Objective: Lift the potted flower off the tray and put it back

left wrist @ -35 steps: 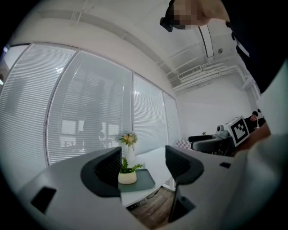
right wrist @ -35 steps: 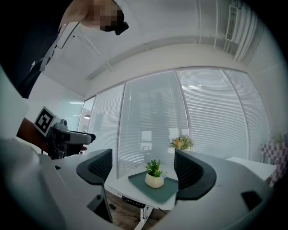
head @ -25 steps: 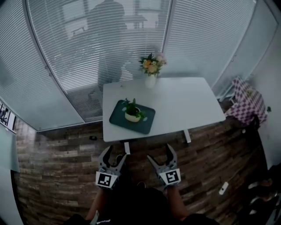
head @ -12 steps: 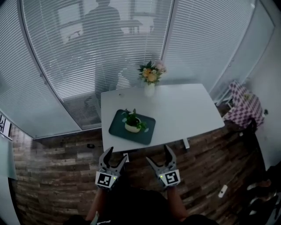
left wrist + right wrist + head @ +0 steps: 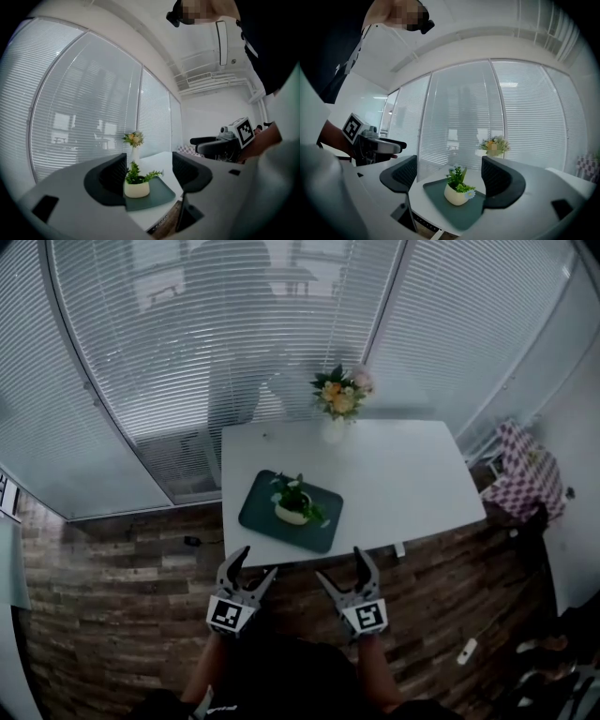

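Note:
A small potted flower (image 5: 294, 503) in a cream pot stands on a dark green tray (image 5: 266, 521) near the front left of a white table (image 5: 403, 474). The pot also shows in the left gripper view (image 5: 136, 186) and in the right gripper view (image 5: 457, 193), upright on the tray (image 5: 464, 216). My left gripper (image 5: 247, 562) and right gripper (image 5: 341, 564) hover side by side short of the table's front edge, above the floor. Both are open with nothing between their jaws. Neither touches the pot or tray.
A white vase of orange and pink flowers (image 5: 339, 401) stands at the table's back edge. Window blinds (image 5: 187, 352) run behind the table. A chair with a checked cloth (image 5: 528, 470) sits at the right. Brick-patterned floor (image 5: 112, 615) surrounds the table.
The table and tray have drifted lower and slightly right in the head view and look closer. Both grippers stay open, now closer to the table's front edge.

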`<state>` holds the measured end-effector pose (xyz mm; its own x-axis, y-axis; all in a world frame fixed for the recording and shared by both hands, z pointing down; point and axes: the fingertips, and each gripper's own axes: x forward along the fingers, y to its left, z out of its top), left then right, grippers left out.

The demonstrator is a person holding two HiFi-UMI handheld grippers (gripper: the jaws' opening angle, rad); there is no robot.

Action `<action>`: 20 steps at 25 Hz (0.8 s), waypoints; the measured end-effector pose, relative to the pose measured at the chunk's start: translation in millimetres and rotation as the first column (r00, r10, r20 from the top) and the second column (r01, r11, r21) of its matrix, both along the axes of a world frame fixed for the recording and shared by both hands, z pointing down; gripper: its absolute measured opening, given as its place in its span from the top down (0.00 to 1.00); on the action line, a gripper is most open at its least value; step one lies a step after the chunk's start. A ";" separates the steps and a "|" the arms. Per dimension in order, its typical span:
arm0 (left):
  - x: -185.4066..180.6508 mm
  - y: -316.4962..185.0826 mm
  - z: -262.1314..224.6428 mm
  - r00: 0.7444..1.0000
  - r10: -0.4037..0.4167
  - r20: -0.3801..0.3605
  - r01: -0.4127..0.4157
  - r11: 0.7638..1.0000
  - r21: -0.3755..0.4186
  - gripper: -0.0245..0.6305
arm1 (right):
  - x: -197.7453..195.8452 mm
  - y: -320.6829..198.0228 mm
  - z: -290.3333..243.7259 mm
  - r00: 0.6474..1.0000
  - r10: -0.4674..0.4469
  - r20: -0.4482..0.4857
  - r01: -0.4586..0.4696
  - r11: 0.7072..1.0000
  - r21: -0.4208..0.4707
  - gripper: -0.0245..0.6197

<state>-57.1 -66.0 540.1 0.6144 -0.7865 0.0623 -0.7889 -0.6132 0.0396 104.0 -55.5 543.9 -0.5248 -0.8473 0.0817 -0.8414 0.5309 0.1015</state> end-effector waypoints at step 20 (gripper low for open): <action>-11.9 -91.6 38.2 0.997 0.029 0.069 -0.024 0.997 -0.072 0.53 | -10.1 -87.6 50.6 0.999 -0.027 -0.044 0.020 0.988 -0.153 0.35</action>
